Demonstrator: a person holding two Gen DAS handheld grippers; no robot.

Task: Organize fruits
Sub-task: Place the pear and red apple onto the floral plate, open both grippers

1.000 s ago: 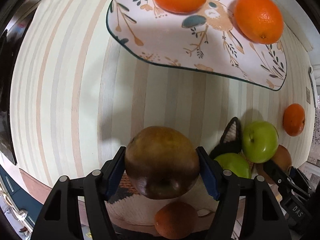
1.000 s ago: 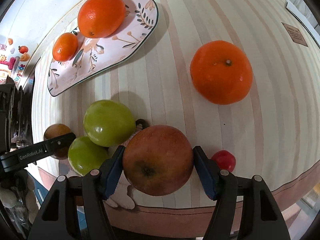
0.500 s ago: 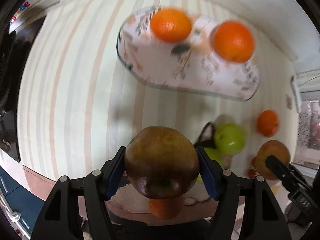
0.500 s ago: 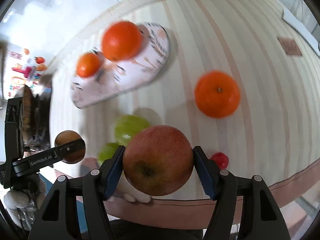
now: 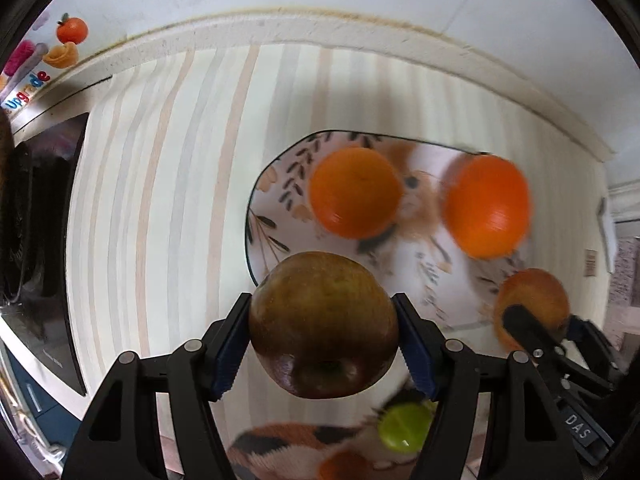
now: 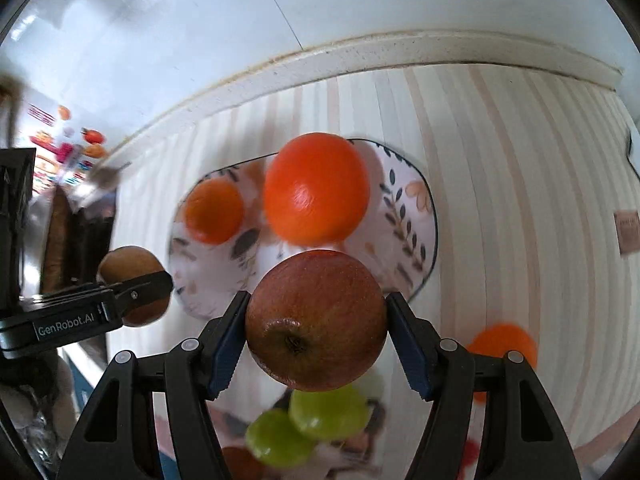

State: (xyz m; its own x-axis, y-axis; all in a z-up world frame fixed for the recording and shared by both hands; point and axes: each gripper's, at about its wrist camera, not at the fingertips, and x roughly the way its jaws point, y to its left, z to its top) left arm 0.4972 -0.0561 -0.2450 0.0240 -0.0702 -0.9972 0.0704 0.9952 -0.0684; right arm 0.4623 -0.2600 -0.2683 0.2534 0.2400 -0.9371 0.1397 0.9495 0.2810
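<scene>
- Left wrist view: the left gripper (image 5: 323,334) is clenched on a brownish apple (image 5: 323,324), carried above the striped table (image 5: 160,200). The floral plate (image 5: 280,200) with two oranges (image 5: 355,192) lies just ahead, near the table's far edge. "DAS" reads on the other gripper at right; "Upgrade" on a wall sticker.
- Right wrist view: the right gripper (image 6: 316,326) grasps a red apple (image 6: 316,320) over the plate's near rim (image 6: 430,256). "GenRobot.AI" marks the left tool.

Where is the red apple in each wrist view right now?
Left wrist: red apple at the right edge, clamped in the right hand-held gripper.
Right wrist: bottom centre, between the blue pads.
Shared landmark: the floral plate carrying two oranges.
</scene>
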